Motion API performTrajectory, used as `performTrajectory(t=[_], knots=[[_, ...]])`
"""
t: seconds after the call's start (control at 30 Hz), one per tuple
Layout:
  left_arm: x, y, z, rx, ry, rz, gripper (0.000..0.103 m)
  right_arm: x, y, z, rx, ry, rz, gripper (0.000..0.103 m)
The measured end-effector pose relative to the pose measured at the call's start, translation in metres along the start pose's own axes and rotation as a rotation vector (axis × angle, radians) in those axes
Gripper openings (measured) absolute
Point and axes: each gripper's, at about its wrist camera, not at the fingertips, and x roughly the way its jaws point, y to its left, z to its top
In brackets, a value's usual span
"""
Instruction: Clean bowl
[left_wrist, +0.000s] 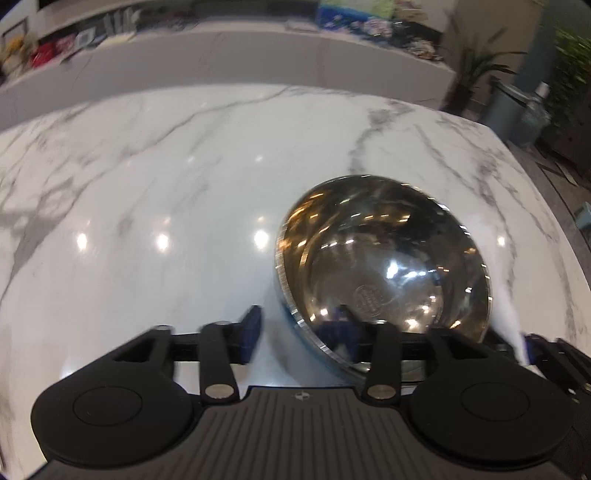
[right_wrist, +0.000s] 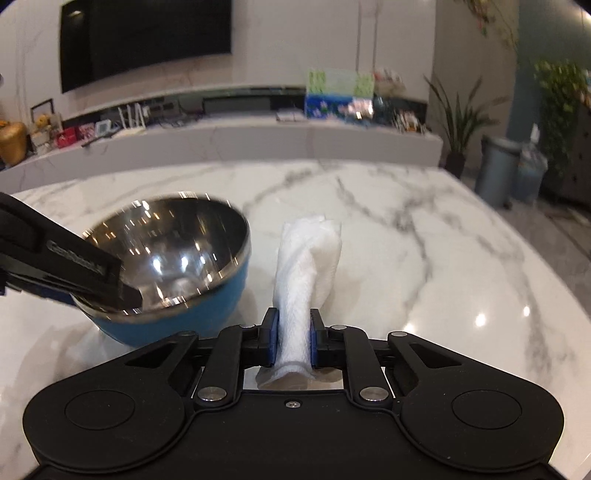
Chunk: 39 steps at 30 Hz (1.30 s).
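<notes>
A bowl, steel inside and blue outside, is tilted above the white marble table. My left gripper is shut on its near rim, one finger inside and one outside. In the right wrist view the bowl is at the left, with the left gripper's finger clamped over its rim. My right gripper is shut on a rolled white paper towel, which sticks forward just right of the bowl, apart from it.
The marble table stretches ahead and to the right. Behind it runs a long white counter with clutter. A grey bin and potted plants stand on the floor at the right.
</notes>
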Motion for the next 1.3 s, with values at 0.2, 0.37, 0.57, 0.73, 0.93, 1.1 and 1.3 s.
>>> performTrajectory(t=[0.2, 0.37, 0.57, 0.73, 0.93, 1.1, 1.3], knots=[[-0.009, 0.006, -0.003, -0.035, -0.004, -0.078, 0.059, -0.012, 0.004, 0.001, -0.027, -0.014, 0.028, 0.014], [-0.007, 0.009, -0.002, -0.06, 0.009, -0.109, 0.052, -0.013, 0.008, 0.0, -0.042, -0.007, 0.04, 0.014], [-0.009, 0.007, 0.002, -0.055, 0.003, -0.114, 0.032, -0.013, 0.012, -0.001, -0.061, 0.001, 0.05, 0.014], [-0.007, 0.002, 0.003, -0.032, -0.003, -0.093, 0.029, -0.009, 0.017, -0.003, -0.086, 0.041, 0.062, 0.014], [-0.003, -0.003, 0.008, -0.007, -0.021, -0.084, 0.028, 0.001, 0.02, -0.009, -0.097, 0.102, 0.075, 0.014], [-0.003, -0.005, 0.006, -0.003, -0.02, -0.083, 0.028, 0.002, 0.019, -0.01, -0.096, 0.108, 0.07, 0.014], [-0.005, 0.001, 0.0, -0.041, -0.009, -0.074, 0.034, -0.002, 0.017, -0.007, -0.101, 0.071, 0.043, 0.014]])
